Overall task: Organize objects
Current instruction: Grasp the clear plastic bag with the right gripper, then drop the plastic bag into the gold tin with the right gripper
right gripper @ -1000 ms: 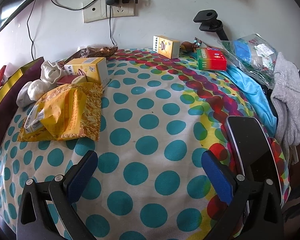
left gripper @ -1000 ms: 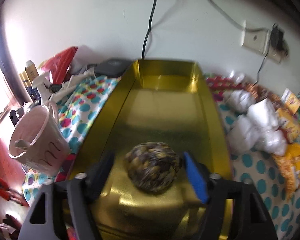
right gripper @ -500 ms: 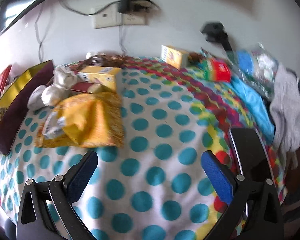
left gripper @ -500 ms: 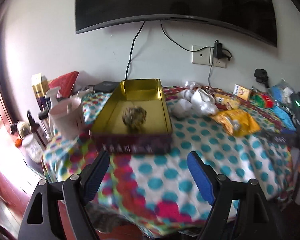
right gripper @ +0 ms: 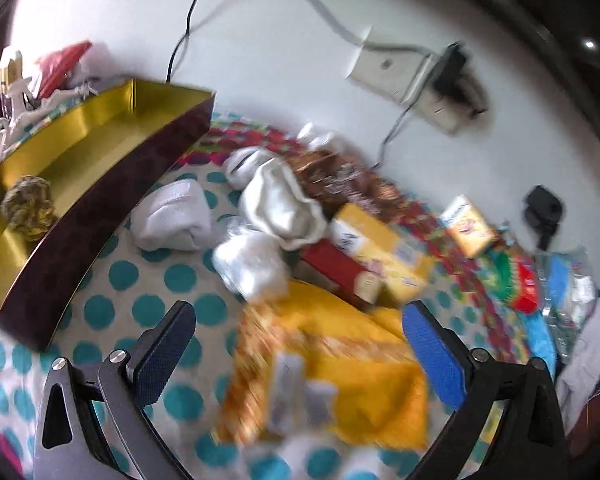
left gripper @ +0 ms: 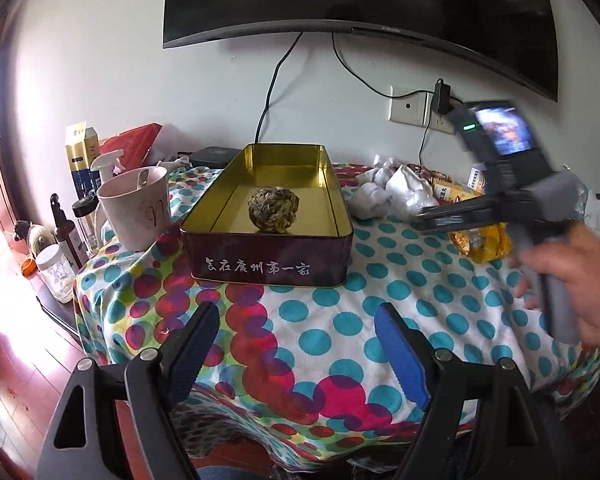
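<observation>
A dark woven ball (left gripper: 273,210) lies in the gold-lined tin box (left gripper: 268,266) on the dotted tablecloth; both also show in the right wrist view, the ball (right gripper: 28,206) inside the box (right gripper: 100,196). My left gripper (left gripper: 296,344) is open and empty, held back off the table's near edge. My right gripper (right gripper: 300,344) is open and empty, hovering over a yellow snack bag (right gripper: 340,364). White rolled socks (right gripper: 260,232) and yellow boxes (right gripper: 376,248) lie just beyond it. The right gripper's body and my hand (left gripper: 572,272) show blurred in the left wrist view.
A pink cup (left gripper: 136,208), spray bottle (left gripper: 108,164), jars and bottles (left gripper: 56,268) crowd the table's left end. A TV (left gripper: 360,0), wall socket (left gripper: 416,110) and cables hang behind. Clothes and packets (right gripper: 572,312) pile up at the right end.
My left gripper let go of the ball in the box and pulled back off the table. My right gripper swung left toward the yellow bag and socks; its view is motion-blurred.
</observation>
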`<act>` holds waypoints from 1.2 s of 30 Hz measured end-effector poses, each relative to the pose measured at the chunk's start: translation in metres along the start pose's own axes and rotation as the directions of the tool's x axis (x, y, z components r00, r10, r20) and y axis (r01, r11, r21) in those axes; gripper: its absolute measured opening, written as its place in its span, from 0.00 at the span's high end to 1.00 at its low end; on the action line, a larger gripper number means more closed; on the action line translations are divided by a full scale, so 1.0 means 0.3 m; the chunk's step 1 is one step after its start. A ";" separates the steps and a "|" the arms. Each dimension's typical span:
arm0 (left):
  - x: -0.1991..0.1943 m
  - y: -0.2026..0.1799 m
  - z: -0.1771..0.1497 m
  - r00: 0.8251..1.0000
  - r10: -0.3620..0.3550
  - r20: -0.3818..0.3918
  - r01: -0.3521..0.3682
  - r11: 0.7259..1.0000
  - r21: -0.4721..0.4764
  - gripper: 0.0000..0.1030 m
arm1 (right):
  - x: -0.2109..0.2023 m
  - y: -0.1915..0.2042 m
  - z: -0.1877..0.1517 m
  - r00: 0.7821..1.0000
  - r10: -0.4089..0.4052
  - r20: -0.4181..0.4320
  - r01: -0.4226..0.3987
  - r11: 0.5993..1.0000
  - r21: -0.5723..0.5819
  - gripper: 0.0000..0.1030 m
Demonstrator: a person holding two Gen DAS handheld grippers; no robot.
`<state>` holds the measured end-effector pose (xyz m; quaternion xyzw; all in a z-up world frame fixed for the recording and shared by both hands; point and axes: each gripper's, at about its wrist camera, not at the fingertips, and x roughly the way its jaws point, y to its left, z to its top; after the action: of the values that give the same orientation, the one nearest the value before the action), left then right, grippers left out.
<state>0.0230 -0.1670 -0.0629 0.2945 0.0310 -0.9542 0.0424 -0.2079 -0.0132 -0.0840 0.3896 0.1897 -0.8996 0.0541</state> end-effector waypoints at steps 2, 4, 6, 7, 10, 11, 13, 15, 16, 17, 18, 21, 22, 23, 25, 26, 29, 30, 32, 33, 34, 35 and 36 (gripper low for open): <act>0.002 0.007 0.001 1.000 0.007 0.006 -0.007 1.000 -0.001 0.20 | 0.049 0.002 0.018 0.998 0.052 -0.031 -0.051 0.998 0.030 0.01; 0.010 0.015 0.003 1.000 -0.002 0.005 0.002 1.000 -0.010 0.20 | 0.070 -0.007 0.031 0.997 0.079 -0.022 -0.077 0.995 0.057 0.01; 0.021 0.020 0.005 1.000 0.002 -0.002 -0.003 1.000 -0.013 0.20 | 0.088 -0.011 0.042 0.996 0.089 -0.019 -0.088 0.994 0.066 0.02; 0.025 0.020 0.005 1.000 0.002 -0.004 -0.002 1.000 -0.015 0.20 | 0.096 -0.010 0.046 0.995 0.101 -0.019 -0.099 0.993 0.066 0.08; 0.031 0.023 0.004 1.000 -0.002 -0.010 0.002 1.000 -0.020 0.20 | 0.118 0.009 0.049 0.990 0.136 -0.024 -0.135 0.990 0.050 0.48; 0.030 0.024 0.004 1.000 -0.003 -0.007 0.003 1.000 -0.021 0.20 | 0.129 0.019 0.050 0.990 0.139 -0.031 -0.137 0.990 0.042 0.57; 0.027 0.024 0.006 1.000 -0.003 -0.001 0.003 1.000 -0.022 0.20 | 0.143 0.038 0.045 0.988 0.151 -0.040 -0.150 0.988 0.030 0.64; 0.027 0.028 0.005 1.000 -0.003 -0.002 0.003 1.000 -0.025 0.20 | 0.136 0.042 0.043 0.987 0.161 -0.026 -0.160 0.987 0.031 0.66; 0.027 0.029 0.006 1.000 -0.006 -0.003 0.006 1.000 -0.028 0.20 | 0.125 0.038 0.041 0.986 0.169 -0.012 -0.168 0.985 0.033 0.66; 0.026 0.030 0.006 1.000 -0.009 -0.003 0.009 0.999 -0.032 0.20 | 0.113 0.033 0.041 0.985 0.173 0.001 -0.172 0.984 0.035 0.66; 0.026 0.029 0.006 1.000 -0.007 -0.002 0.007 0.999 -0.032 0.20 | 0.098 0.027 0.041 0.984 0.178 0.014 -0.178 0.983 0.038 0.66; 0.025 0.028 0.006 1.000 -0.012 -0.002 0.012 0.999 -0.035 0.20 | 0.040 0.004 0.054 0.979 0.195 0.058 -0.197 0.979 0.047 0.66; 0.024 0.028 0.005 1.000 -0.013 -0.003 0.013 0.999 -0.036 0.20 | 0.018 -0.003 0.061 0.978 0.197 0.071 -0.200 0.978 0.052 0.66; 0.024 0.026 0.005 1.000 -0.011 -0.004 0.010 0.999 -0.037 0.20 | -0.007 -0.013 0.071 0.976 0.202 0.087 -0.208 0.976 0.064 0.66; 0.022 0.026 0.005 1.000 -0.010 -0.004 0.009 0.999 -0.043 0.20 | -0.043 -0.020 0.094 0.969 0.221 0.106 -0.230 0.970 0.082 0.66; 0.021 0.027 0.005 1.000 -0.008 -0.004 0.008 0.999 -0.048 0.20 | -0.062 -0.014 0.111 0.966 0.233 0.115 -0.243 0.966 0.084 0.66; 0.019 0.033 0.005 1.000 -0.001 -0.005 0.001 0.998 -0.058 0.20 | -0.101 0.036 0.157 0.952 0.274 0.137 -0.286 0.955 0.077 0.66; 0.018 0.034 0.005 1.000 0.000 -0.005 -0.001 0.998 -0.060 0.20 | -0.104 0.067 0.180 0.946 0.294 0.136 -0.305 0.950 0.072 0.66; 0.020 0.036 0.004 1.000 0.007 -0.007 -0.007 0.998 -0.060 0.20 | -0.101 0.119 0.209 0.940 0.314 0.132 -0.323 0.945 0.055 0.66; 0.021 0.039 0.004 1.000 0.007 -0.007 -0.008 0.998 -0.061 0.20 | -0.094 0.142 0.221 0.939 0.320 0.127 -0.328 0.944 0.044 0.66; 0.022 0.042 0.005 1.000 0.008 -0.007 -0.008 0.998 -0.062 0.20 | -0.081 0.176 0.241 0.937 0.329 0.119 -0.334 0.942 0.029 0.66; 0.023 0.045 0.005 1.000 0.009 -0.006 -0.009 0.998 -0.064 0.20 | -0.069 0.202 0.257 0.938 0.329 0.113 -0.332 0.943 0.016 0.66; 0.025 0.050 0.006 1.000 0.009 -0.007 -0.009 0.998 -0.067 0.20 | -0.056 0.235 0.276 0.939 0.327 0.107 -0.329 0.944 -0.002 0.66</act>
<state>0.0172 -0.1824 -0.0661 0.2963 0.0617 -0.9514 0.0564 -0.2355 -0.1109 -0.0413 0.3680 0.1118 -0.8989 0.2101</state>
